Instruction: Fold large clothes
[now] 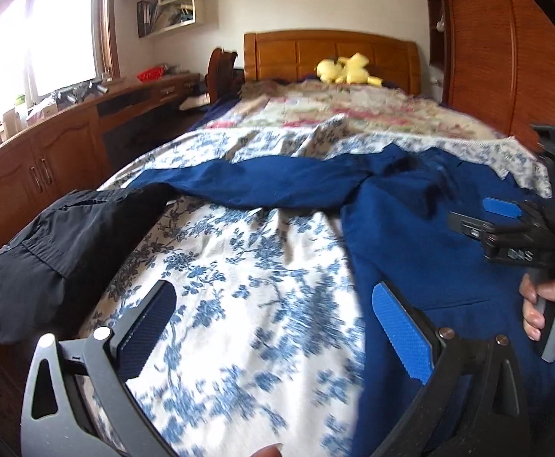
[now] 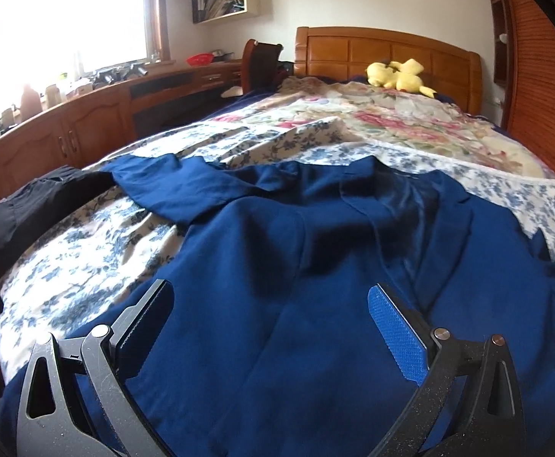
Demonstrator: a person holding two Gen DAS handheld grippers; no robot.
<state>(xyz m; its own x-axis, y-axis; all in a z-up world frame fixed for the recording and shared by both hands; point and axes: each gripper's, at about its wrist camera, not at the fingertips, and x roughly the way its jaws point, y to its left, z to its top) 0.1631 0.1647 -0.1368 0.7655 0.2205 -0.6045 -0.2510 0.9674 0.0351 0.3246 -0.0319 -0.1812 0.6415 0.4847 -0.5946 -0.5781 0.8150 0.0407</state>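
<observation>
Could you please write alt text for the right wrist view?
A blue jacket lies spread on a floral bedspread, with the open right hand-held gripper over its lower part. Black clothing lies at left; a yellow plush sits by the headboard.

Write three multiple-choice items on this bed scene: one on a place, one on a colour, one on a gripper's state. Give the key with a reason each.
1. Where does the yellow plush toy lie?
A. by the headboard
B. on the blue jacket
C. on the desk

2. What colour is the garment beside the blue jacket, at the bed's left edge?
A. red
B. black
C. white

3. How are the right gripper's jaws?
A. shut on the jacket
B. shut on nothing
C. open

Key:
1 A, it sits at the bed's far end against the wood.
2 B, the black garment is dark throughout.
3 C, the fingers stand wide apart above the cloth.
</observation>
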